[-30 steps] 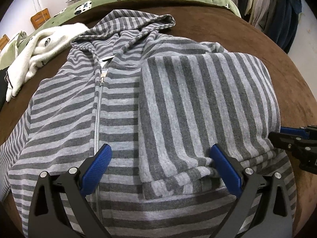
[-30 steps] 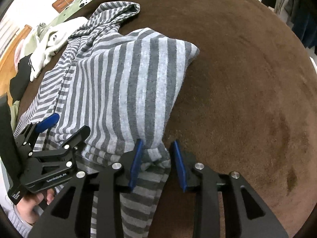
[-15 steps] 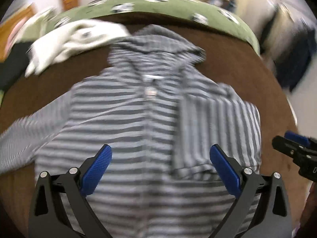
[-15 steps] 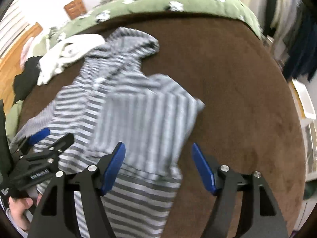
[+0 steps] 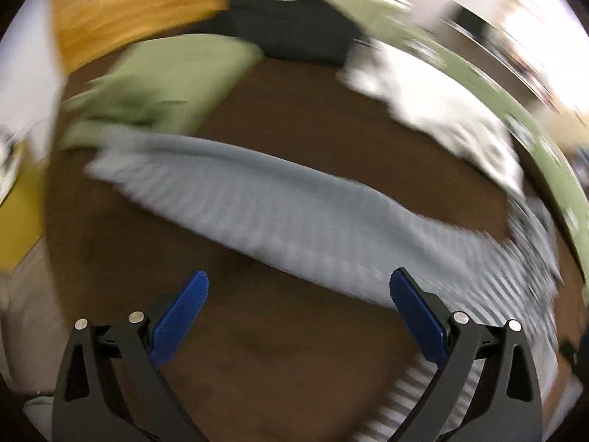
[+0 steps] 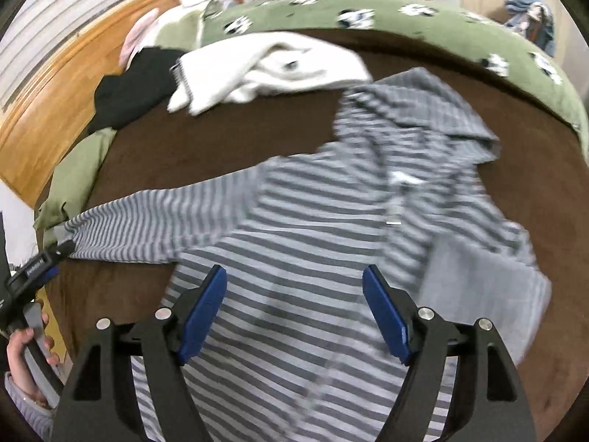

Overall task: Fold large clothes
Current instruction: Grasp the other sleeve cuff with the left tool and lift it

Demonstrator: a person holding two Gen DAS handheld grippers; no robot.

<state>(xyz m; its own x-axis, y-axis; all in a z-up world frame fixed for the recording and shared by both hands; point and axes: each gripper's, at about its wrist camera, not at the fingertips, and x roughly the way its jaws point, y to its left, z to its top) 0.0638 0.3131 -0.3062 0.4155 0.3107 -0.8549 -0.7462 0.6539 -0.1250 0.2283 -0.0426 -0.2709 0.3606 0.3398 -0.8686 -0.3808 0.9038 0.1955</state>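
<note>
On the brown blanket (image 6: 206, 147) my striped hoodie (image 6: 313, 250) is lying front up, its hood toward the green quilt (image 6: 423, 14), one sleeve (image 5: 279, 213) stretching out flat, the other side lying folded over the body. I am holding the right gripper (image 6: 294, 309) above the hoodie's chest, its jaws opening with nothing pinched between them. My left gripper (image 5: 298, 313) is hanging over bare blanket just beside the sleeve, fingers spread wide and empty. A white garment (image 6: 265, 66) and a black one (image 6: 132, 88) are lying beyond.
</note>
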